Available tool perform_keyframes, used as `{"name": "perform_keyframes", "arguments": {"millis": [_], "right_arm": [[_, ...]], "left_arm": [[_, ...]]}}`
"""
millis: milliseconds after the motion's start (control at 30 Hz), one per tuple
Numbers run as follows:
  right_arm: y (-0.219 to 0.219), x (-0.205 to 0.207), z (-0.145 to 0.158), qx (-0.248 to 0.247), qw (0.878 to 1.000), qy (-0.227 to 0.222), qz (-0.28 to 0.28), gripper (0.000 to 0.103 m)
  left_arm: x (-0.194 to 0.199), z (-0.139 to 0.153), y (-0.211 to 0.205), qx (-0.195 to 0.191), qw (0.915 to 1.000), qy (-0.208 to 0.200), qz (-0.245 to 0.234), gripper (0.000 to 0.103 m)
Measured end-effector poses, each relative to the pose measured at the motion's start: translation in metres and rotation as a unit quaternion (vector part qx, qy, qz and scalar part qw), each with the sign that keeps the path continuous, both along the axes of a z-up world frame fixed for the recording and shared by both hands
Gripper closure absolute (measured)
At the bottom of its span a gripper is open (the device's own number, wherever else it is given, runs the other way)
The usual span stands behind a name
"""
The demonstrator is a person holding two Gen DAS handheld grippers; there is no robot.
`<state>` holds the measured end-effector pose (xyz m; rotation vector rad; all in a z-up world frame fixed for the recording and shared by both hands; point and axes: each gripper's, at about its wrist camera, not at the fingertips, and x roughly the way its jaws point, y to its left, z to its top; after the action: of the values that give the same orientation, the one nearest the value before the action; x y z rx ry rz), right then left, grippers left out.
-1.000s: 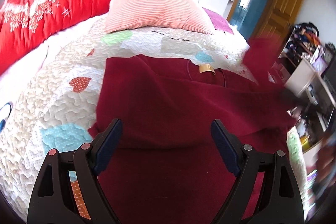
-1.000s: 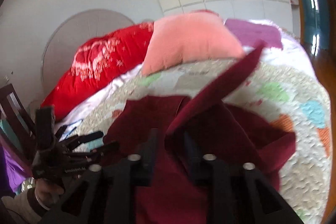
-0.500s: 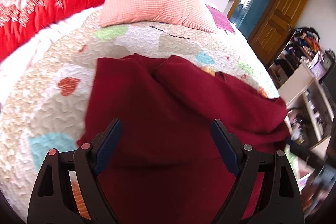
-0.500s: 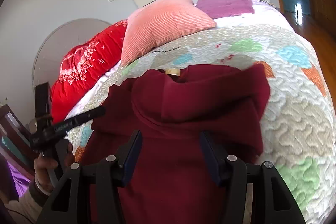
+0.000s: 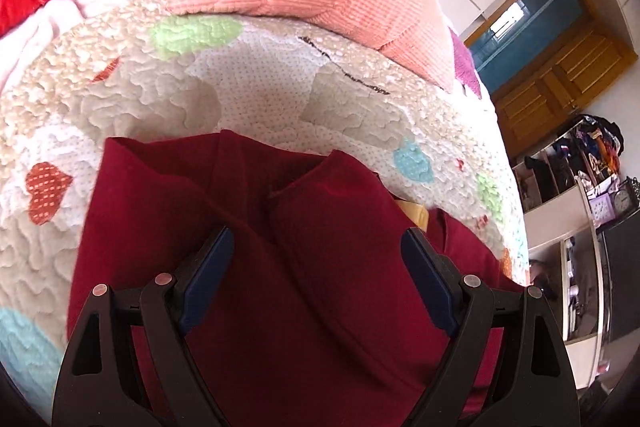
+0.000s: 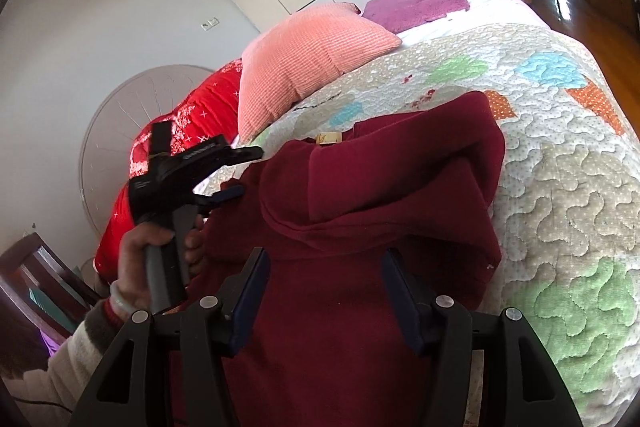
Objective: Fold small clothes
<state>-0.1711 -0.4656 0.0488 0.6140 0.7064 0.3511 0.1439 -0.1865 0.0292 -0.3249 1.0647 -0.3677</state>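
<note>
1. Your right gripper (image 6: 324, 283) is spread wide and holds nothing; it hangs low over the near part of the dark red garment (image 6: 360, 227), its blue-padded fingers (image 6: 250, 291) framing the cloth, probably so you can judge the fold it faces.
2. Your left gripper (image 5: 316, 267) is likewise spread and empty, poised over the garment's (image 5: 280, 267) left half. In the right wrist view you can see your left hand (image 6: 160, 259) gripping its handle at the garment's left edge.
3. The garment lies on the quilt (image 6: 560, 167) near the bed's front edge. One side is turned in across the middle, leaving a thick, rumpled ridge rather than a flat crease, so I judge the fold only partly done.
4. A tan label (image 6: 329, 137) peeks out at the far edge, which suggests the collar end points away from you.
5. Beyond it sit a pink pillow (image 6: 308, 63), a red blanket (image 6: 200, 123) and a purple cushion (image 6: 420, 5), well clear of your work.
</note>
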Motion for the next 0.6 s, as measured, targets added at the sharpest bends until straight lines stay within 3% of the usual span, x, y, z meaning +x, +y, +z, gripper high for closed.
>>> {"name": "perform_keyframes", "arguments": {"millis": [33, 67, 100, 167, 267, 433, 533, 600], "right_arm": [[-0.001, -0.002, 0.000, -0.001, 1.000, 0.000, -0.003, 0.046], [-0.003, -0.003, 0.001, -0.004, 1.000, 0.000, -0.007, 0.046], [-0.004, -0.005, 0.002, -0.007, 1.000, 0.000, -0.011, 0.046], [-0.007, -0.009, 0.004, -0.010, 1.000, 0.000, -0.020, 0.046], [-0.012, -0.010, 0.005, -0.009, 0.999, 0.005, -0.030, 0.046], [-0.013, -0.013, 0.007, 0.001, 0.999, -0.001, -0.033, 0.045], [-0.010, -0.013, 0.005, 0.001, 1.000, 0.003, -0.027, 0.044], [-0.009, -0.011, 0.002, 0.002, 1.000, 0.007, -0.023, 0.042]], "left_arm": [[0.004, -0.002, -0.001, 0.000, 1.0000, 0.000, 0.001, 0.019], [0.005, -0.002, -0.001, 0.001, 1.0000, -0.004, 0.003, 0.029], [0.005, 0.000, 0.000, 0.000, 0.9999, -0.013, 0.005, 0.056], [0.008, 0.001, 0.000, -0.024, 0.9997, -0.001, -0.009, 0.092], [0.002, 0.011, -0.002, -0.055, 0.9976, -0.007, -0.041, 0.092], [-0.005, 0.030, 0.000, -0.007, 0.9984, -0.045, -0.034, 0.092], [0.004, 0.022, 0.011, -0.038, 0.9992, -0.015, -0.007, 0.087], [0.010, 0.010, 0.015, -0.041, 0.9990, 0.014, 0.012, 0.077]]}}
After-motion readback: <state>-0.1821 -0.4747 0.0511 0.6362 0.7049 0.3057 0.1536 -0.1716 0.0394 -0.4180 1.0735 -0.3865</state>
